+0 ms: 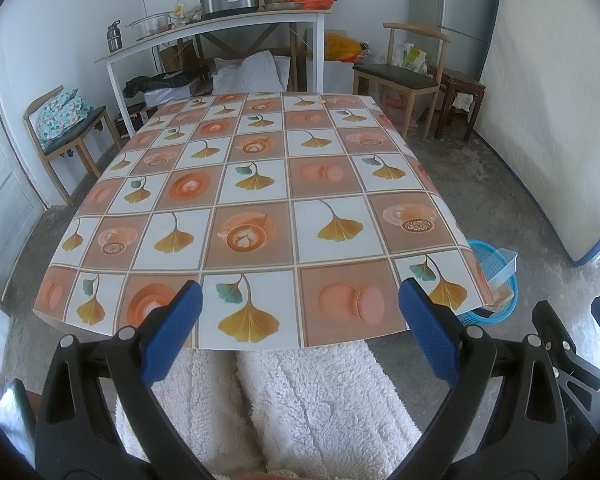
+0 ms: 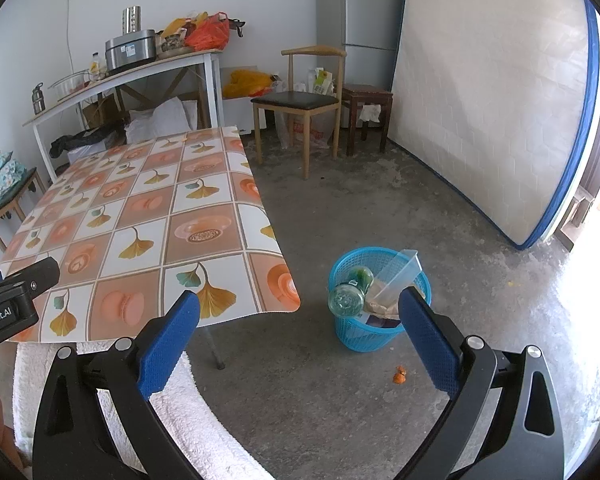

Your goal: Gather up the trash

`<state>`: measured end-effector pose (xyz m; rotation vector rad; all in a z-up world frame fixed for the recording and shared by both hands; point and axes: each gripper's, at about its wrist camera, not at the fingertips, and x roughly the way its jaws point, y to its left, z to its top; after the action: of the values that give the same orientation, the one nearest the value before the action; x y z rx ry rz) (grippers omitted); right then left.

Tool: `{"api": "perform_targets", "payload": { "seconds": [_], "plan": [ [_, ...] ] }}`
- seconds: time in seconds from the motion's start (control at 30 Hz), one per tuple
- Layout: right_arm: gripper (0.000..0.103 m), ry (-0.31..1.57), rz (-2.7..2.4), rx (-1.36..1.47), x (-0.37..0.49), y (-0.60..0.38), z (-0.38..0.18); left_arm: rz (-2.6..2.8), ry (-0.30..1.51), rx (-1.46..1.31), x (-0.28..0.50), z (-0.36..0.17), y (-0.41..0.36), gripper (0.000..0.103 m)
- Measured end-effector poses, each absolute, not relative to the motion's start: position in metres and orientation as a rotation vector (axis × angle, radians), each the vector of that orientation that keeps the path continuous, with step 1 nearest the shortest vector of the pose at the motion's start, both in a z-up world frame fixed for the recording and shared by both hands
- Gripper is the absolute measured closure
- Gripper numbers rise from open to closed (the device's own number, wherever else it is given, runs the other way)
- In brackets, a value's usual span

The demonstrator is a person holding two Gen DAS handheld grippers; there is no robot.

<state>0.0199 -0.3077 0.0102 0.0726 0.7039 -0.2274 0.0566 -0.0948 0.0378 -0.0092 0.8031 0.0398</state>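
A blue mesh trash basket (image 2: 364, 332) stands on the concrete floor to the right of the table; it holds a green glass bottle (image 2: 350, 290), a clear plastic container (image 2: 400, 272) and crumpled paper. The same basket (image 1: 488, 280) peeks out past the table's right corner in the left wrist view. A small orange scrap (image 2: 399, 376) lies on the floor just in front of the basket. My right gripper (image 2: 300, 332) is open, held above the floor near the basket. My left gripper (image 1: 300, 324) is open over the near edge of the table (image 1: 260, 184), nothing between its fingers.
The table carries a ginkgo-and-macaron oilcloth with a tiny orange crumb (image 1: 322, 101) at its far edge. White fleece covers a person's lap (image 1: 300, 408). A wooden chair (image 2: 300, 100), stool (image 2: 366, 98), fridge and leaning mattress (image 2: 480, 100) stand at right; a cluttered white side table (image 1: 220, 28) behind.
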Motion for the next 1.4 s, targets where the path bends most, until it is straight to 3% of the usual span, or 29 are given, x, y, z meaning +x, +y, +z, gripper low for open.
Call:
{"api": "perform_targets", "payload": {
  "seconds": [1.4],
  "plan": [
    [0.006,0.695,-0.238,0.075,0.017,-0.308,0.0141,0.041,0.806,-0.007,0.0567,0.0383,-0.096,0.008]
  ]
}}
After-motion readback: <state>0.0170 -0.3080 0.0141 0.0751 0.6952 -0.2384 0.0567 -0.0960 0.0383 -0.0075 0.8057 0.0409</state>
